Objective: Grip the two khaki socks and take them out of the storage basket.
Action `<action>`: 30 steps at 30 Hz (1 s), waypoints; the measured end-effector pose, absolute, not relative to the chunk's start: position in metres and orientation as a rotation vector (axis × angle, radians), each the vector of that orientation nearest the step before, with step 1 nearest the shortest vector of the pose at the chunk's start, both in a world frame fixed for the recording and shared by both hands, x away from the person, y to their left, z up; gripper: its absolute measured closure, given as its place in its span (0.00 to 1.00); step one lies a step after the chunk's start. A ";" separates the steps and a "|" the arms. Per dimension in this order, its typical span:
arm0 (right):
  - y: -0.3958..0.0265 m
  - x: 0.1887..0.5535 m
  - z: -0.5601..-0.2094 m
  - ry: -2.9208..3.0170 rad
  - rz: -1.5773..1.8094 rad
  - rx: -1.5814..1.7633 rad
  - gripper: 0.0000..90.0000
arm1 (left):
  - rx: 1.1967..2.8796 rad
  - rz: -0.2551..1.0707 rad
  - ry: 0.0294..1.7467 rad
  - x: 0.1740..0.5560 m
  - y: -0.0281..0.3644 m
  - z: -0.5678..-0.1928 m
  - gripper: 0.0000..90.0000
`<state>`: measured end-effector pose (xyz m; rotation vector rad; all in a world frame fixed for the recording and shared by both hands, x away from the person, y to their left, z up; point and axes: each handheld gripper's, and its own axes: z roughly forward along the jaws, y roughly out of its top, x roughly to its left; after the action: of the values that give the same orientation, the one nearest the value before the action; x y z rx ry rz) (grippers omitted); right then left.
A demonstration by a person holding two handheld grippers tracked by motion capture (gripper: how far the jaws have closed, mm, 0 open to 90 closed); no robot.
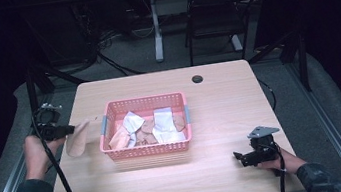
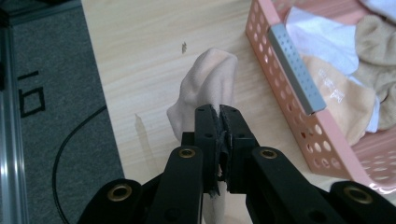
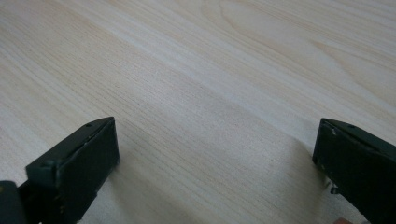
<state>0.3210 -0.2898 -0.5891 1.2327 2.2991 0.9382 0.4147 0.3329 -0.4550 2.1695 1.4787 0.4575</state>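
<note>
A pink perforated basket [image 1: 147, 151] stands mid-table with several socks in it, white [image 1: 163, 119], peach [image 1: 120, 139] and tan. My left gripper [image 1: 73, 128] is left of the basket, shut on a peach sock [image 1: 77, 139] that hangs from its jaws over the table. In the left gripper view the jaws are pressed together on the sock [image 2: 210, 84], with the basket wall [image 2: 299, 93] at the right. My right gripper [image 1: 240, 158] rests low near the table's front right, open, with bare wood [image 3: 210, 116] between its jaws.
The wooden table [image 1: 220, 104] has a round cable hole [image 1: 197, 79] at the back. A black cable [image 1: 57, 167] trails from the left gripper past the table's left edge. A chair [image 1: 217, 13] and a table leg [image 1: 157, 32] stand beyond.
</note>
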 end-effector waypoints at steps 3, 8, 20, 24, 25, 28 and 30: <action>-0.290 0.321 -0.589 2.299 0.938 1.233 0.00 | 2.175 0.427 1.487 0.414 0.331 -0.469 0.96; -0.290 0.321 -0.589 2.299 0.938 1.232 0.00 | 2.171 0.356 1.517 0.414 0.334 -0.493 0.96; -0.289 0.321 -0.589 2.294 0.942 1.233 0.00 | 2.163 0.233 1.583 0.416 0.343 -0.523 0.87; -0.290 0.321 -0.589 2.298 0.939 1.232 0.00 | 2.150 0.225 1.576 0.414 0.345 -0.523 0.71; -0.290 0.321 -0.589 2.298 0.938 1.231 0.00 | 2.146 0.230 1.581 0.414 0.345 -0.522 0.65; -0.290 0.321 -0.589 2.299 0.938 1.232 0.00 | 2.137 0.267 1.585 0.411 0.345 -0.516 0.46; -0.290 0.321 -0.589 2.299 0.938 1.232 0.00 | 2.134 0.277 1.579 0.409 0.343 -0.512 0.30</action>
<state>0.3210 -0.2898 -0.5891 1.2321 2.2991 0.9377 0.4092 0.3429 -0.5120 2.1336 1.5794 0.2774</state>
